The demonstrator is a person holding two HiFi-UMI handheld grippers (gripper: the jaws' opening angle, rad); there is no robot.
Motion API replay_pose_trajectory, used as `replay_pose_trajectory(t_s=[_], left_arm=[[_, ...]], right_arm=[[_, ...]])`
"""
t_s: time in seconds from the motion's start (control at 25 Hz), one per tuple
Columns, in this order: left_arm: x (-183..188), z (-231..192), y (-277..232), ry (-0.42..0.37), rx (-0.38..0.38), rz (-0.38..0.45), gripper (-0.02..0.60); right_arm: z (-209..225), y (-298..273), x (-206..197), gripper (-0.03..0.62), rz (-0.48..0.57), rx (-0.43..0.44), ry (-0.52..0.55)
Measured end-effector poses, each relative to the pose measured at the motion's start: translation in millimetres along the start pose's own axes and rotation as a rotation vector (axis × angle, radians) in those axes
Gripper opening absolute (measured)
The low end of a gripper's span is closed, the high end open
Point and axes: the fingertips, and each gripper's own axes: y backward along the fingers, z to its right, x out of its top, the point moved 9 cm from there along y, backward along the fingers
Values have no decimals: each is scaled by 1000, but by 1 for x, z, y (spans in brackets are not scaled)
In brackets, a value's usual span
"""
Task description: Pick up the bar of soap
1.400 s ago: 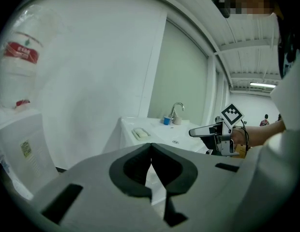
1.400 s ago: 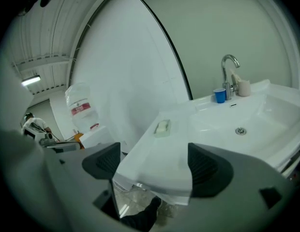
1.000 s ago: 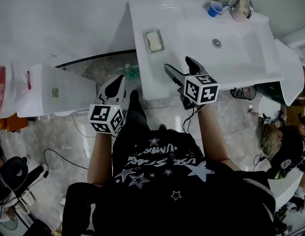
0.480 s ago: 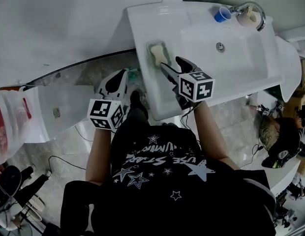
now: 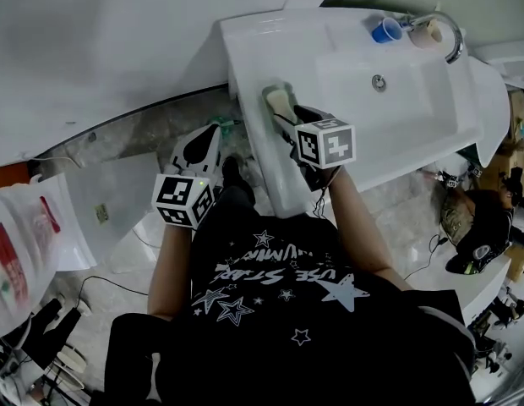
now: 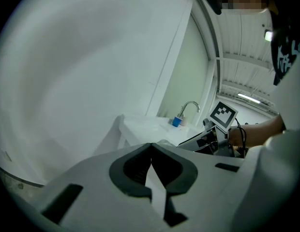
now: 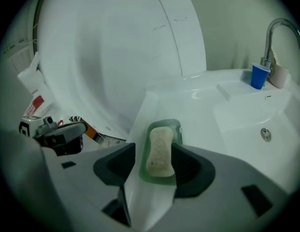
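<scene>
On left ledge of sink (image 5: 245,32), soap dish (image 7: 176,126) sitting beside basin (image 5: 414,100); bar of soap (image 7: 160,151) lying in dish. In basin middle, drain (image 5: 379,81) lying. On sink's far rim, cup (image 5: 385,30) standing just beside faucet (image 5: 452,36). Over sink's left ledge, right gripper (image 5: 292,117) hanging, jaws just been closing, bar lying between them. Off sink's left edge, left gripper (image 5: 204,134) hanging above floor (image 5: 135,129). Well left of sink, bag (image 5: 25,235) lying.

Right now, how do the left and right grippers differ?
Left gripper is beside the sink, over floor; right gripper is over the sink ledge. Left jaws are together, empty; right jaws stand apart, have just been closing, with the soap in its dish between them, not yet gripped. Both carry marker cubes.
</scene>
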Motion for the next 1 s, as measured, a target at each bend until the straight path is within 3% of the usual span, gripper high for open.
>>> replay_pose_trajectory(t_s=[0.64, 1.0], left_arm=[[8, -37, -11, 22, -71, -10, 9], [11, -51, -13, 15, -78, -19, 9]], right_arm=[[-7, -28, 10, 210, -223, -240, 108], [-7, -39, 18, 201, -348, -265, 103]])
